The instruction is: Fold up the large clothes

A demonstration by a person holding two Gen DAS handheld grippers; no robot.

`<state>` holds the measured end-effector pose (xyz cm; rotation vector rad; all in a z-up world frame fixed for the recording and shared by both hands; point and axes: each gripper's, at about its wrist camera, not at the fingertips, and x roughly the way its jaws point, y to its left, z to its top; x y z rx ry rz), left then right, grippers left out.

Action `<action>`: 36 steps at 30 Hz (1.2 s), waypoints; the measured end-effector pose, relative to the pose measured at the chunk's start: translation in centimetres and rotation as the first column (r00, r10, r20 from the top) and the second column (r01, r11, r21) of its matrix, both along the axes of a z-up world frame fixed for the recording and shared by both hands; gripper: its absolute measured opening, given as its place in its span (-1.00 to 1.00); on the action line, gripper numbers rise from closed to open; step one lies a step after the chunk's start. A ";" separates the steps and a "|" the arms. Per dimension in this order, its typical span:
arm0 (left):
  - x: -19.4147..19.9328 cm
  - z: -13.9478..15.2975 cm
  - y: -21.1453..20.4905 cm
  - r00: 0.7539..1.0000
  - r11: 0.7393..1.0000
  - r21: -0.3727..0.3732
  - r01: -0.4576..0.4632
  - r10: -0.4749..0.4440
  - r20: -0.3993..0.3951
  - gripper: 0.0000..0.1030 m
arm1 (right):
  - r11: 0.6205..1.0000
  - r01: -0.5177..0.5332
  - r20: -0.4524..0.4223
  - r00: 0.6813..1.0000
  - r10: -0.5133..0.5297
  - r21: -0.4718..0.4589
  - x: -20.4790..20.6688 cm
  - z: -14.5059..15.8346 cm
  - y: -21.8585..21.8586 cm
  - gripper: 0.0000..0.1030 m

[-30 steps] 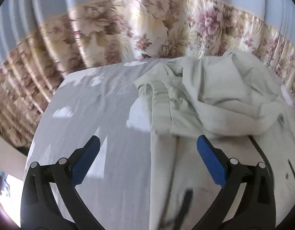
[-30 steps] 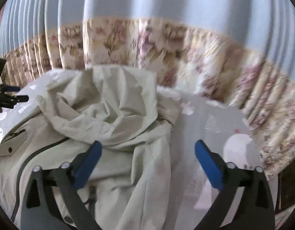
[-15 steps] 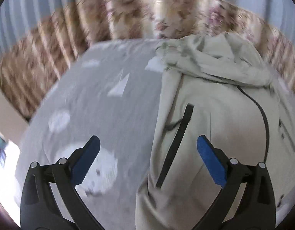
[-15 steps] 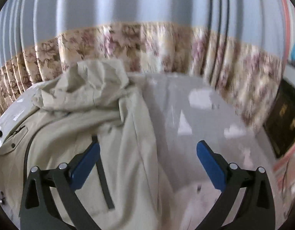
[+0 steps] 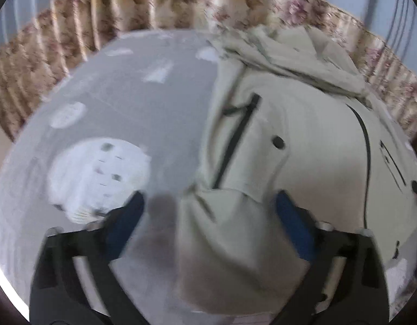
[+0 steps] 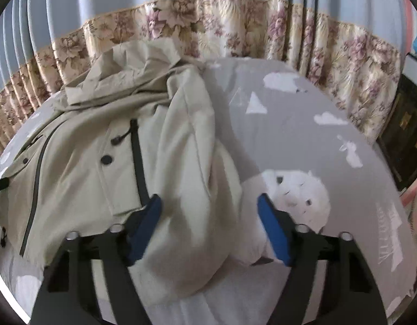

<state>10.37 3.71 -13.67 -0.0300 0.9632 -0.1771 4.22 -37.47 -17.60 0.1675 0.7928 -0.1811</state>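
A grey bed sheet printed with white clouds and animals (image 6: 303, 124) spreads before a blue curtain with a floral lower band (image 6: 235, 32). On it lies a pale beige hooded jacket with black zips and snap buttons (image 6: 100, 168), front up, hood toward the curtain. The left gripper (image 5: 207, 205), jaws just closing yet still wide, straddles a raised fold at the jacket's side edge, pads apart from the cloth. The right gripper (image 6: 209, 205), jaws just closing to about half, brackets a bunched sleeve; no pad visibly presses it.
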 end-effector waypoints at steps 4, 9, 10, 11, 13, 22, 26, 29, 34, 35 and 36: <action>0.3 0.5 -1.7 0.997 0.998 0.021 0.066 -0.067 0.023 0.04 | 0.992 -0.078 0.008 0.997 0.078 0.102 0.6 0.5 0.5 -0.87; 0.4 1.9 -1.9 0.996 0.997 0.012 0.076 -0.076 0.046 0.18 | 0.973 -0.142 0.212 0.972 0.102 0.183 -2.9 6.5 0.2 -0.91; 0.5 2.1 -1.7 0.996 0.997 0.001 0.075 -0.075 0.044 0.31 | 0.968 -0.144 0.225 0.970 0.096 0.204 -3.4 7.1 -0.4 -0.91; 0.5 2.2 -1.5 0.996 0.997 -0.003 0.075 -0.074 0.045 0.37 | 0.964 -0.138 0.220 0.972 0.088 0.225 -3.7 7.2 -1.1 -0.91; 0.7 2.2 -1.6 0.996 0.997 0.005 0.076 -0.076 0.049 0.39 | 0.978 -0.059 0.137 0.990 0.031 0.202 -3.1 5.8 -2.7 -0.88; 0.1 1.4 -3.0 0.990 0.988 0.075 0.137 -0.140 0.028 -0.48 | 0.991 -0.037 -0.051 0.998 0.044 0.130 -1.5 1.3 -2.4 -0.33; -0.5 2.9 -2.6 0.985 0.986 0.043 0.160 -0.162 0.064 -0.77 | 0.990 -0.108 -0.037 0.993 0.112 0.092 -1.2 1.4 -1.0 -0.92; -0.8 5.5 -1.2 0.981 0.983 -0.048 0.176 -0.172 0.090 -0.80 | 0.985 -0.128 0.075 0.990 0.120 0.117 -1.9 4.6 -1.1 -0.93; -3.3 11.7 -0.4 0.963 0.980 -0.037 0.197 -0.186 0.195 -0.81 | 0.985 -0.151 0.207 0.969 0.132 0.083 -3.9 10.9 -0.1 -0.94; -3.6 12.4 -0.4 0.960 0.980 -0.020 0.197 -0.189 0.207 -0.80 | 0.983 -0.160 0.218 0.966 0.137 0.091 -3.9 11.6 -0.3 -0.94; -3.7 12.8 -0.4 0.959 0.981 -0.011 0.196 -0.189 0.210 -0.78 | 0.979 -0.172 0.233 0.962 0.143 0.109 -3.5 12.1 -0.4 -0.94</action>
